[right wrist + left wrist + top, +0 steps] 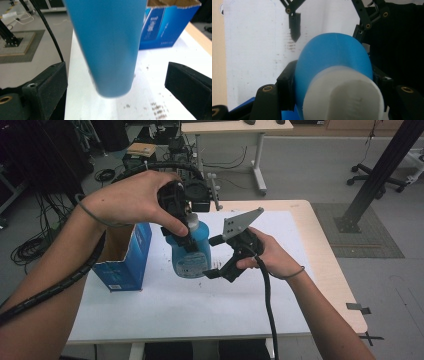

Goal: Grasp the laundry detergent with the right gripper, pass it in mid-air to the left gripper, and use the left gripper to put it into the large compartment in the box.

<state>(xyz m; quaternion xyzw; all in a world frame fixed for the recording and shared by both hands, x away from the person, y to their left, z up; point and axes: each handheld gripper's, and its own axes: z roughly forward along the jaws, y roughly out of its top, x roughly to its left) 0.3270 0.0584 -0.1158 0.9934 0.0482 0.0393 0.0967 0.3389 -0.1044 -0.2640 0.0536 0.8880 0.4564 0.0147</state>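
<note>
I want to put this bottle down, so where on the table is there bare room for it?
The white mat is bare along its near edge, in front of the box, and on its far right side beyond the right gripper. It is crowded at the middle left, where the left gripper holds the bottle beside the box.

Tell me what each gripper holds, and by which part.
The left gripper holds the blue bottle just below its white cap. The right gripper holds nothing; its jaws stand open around the bottle.
</note>
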